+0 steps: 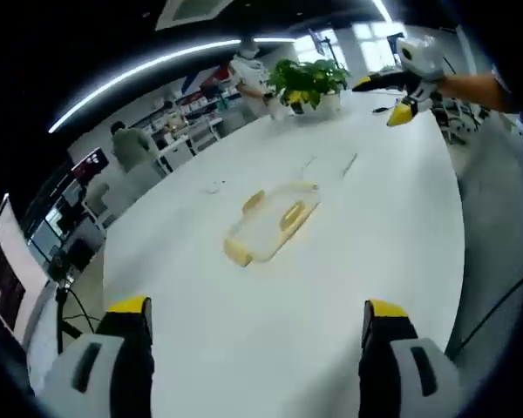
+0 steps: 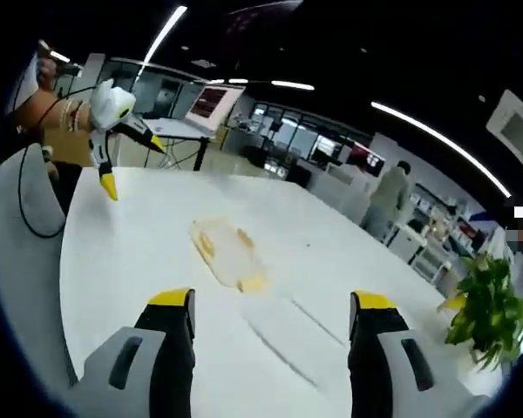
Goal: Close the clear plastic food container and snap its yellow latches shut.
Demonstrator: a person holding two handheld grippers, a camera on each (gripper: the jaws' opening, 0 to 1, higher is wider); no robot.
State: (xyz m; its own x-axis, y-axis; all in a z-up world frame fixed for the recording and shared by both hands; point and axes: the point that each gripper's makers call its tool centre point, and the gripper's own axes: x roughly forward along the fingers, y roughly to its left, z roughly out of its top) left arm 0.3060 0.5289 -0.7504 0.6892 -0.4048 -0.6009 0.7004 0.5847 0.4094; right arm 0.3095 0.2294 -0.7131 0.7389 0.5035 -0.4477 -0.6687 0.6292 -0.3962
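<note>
left gripper view: the left hand-held gripper (image 1: 257,318) is held above the near edge of a white bench (image 1: 392,235), its two yellow-tipped jaws spread wide with nothing between them. the clear plastic food container (image 1: 272,223) lies flat near the middle of the bench, well ahead of the jaws and apart from them; its yellow latches (image 1: 290,214) show along its rim, but whether they are snapped down cannot be told. a potted plant (image 1: 309,84) stands at the far end of the bench. the right hand-held gripper (image 1: 403,94) is held in the air at far right, well clear of the container, its jaws parted and empty.

right gripper view: the right hand-held gripper (image 2: 270,313) hovers over the bench (image 2: 131,252), jaws wide apart and holding nothing. the container (image 2: 229,252) lies ahead of the jaws, untouched. the left hand-held gripper (image 2: 126,161) hangs at far left, jaws apart. the plant (image 2: 484,305) is at far right.
</note>
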